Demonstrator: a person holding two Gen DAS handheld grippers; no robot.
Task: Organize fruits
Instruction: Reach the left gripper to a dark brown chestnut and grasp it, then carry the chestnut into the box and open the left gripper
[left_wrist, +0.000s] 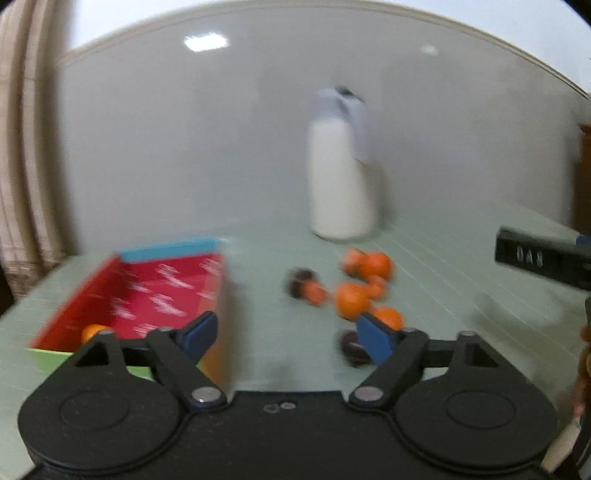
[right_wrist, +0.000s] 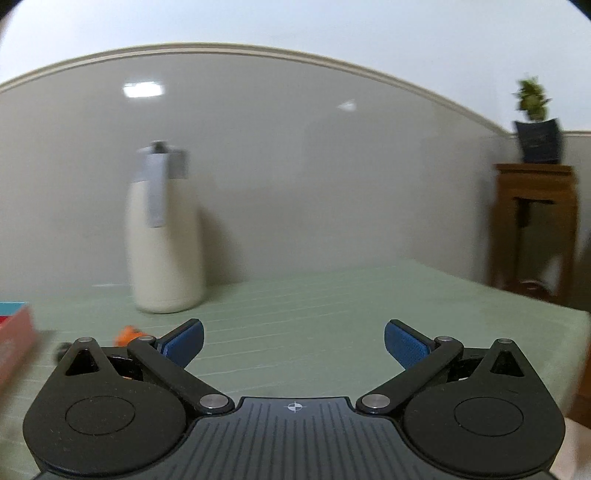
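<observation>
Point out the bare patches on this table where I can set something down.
Bare green table lies right of the white jug, out to the far edge. A strip runs between the red box and the oranges. That fruit cluster, with dark pieces mixed in, is crowded.

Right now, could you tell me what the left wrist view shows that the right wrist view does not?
Only the left wrist view shows the inside of the red box with one orange in it, the loose pile of oranges and dark fruits on the table, and the open left tool.

Only the right wrist view shows the wooden stand, the potted plant on it, and the open right tool.

Both show the white jug and the green table.
</observation>
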